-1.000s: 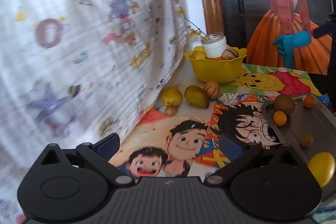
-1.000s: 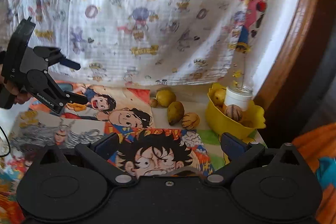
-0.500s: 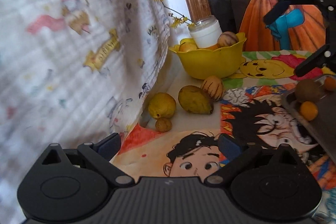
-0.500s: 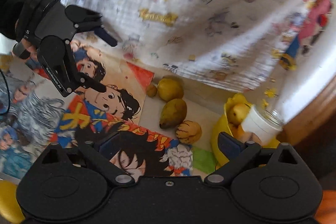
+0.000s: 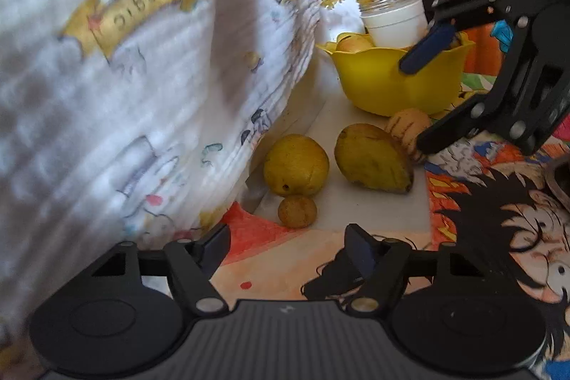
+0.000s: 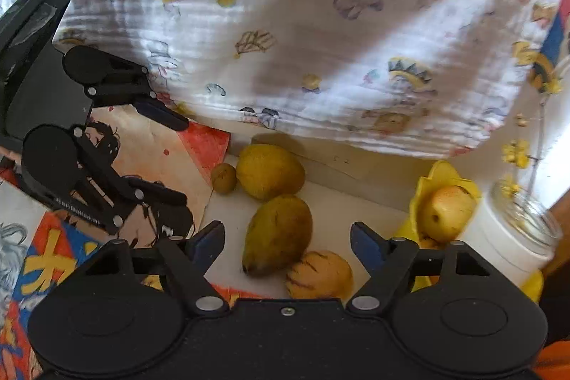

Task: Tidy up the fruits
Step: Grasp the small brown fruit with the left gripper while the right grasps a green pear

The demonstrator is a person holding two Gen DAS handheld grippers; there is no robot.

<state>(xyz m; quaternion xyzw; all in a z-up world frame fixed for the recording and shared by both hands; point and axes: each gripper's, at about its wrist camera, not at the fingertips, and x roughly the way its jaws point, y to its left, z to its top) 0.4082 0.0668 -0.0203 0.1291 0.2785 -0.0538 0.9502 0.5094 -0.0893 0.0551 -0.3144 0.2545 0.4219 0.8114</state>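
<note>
Left gripper (image 5: 286, 246) lower centre, jaws apart and just been closing, nothing between, right gripper (image 6: 288, 241) likewise, angled down over yellow-brown pear (image 6: 279, 234) at frame centre, striped melon (image 6: 319, 274) touching it.

Both cameras ride on the hand-held grippers and look forward and down along their fingers, close over a cartoon-printed table. Both views share the lemon (image 5: 296, 165), pear (image 5: 372, 157), yellow bowl (image 5: 388, 84) and printed cloth (image 5: 142, 66); each view also catches the other gripper
</note>
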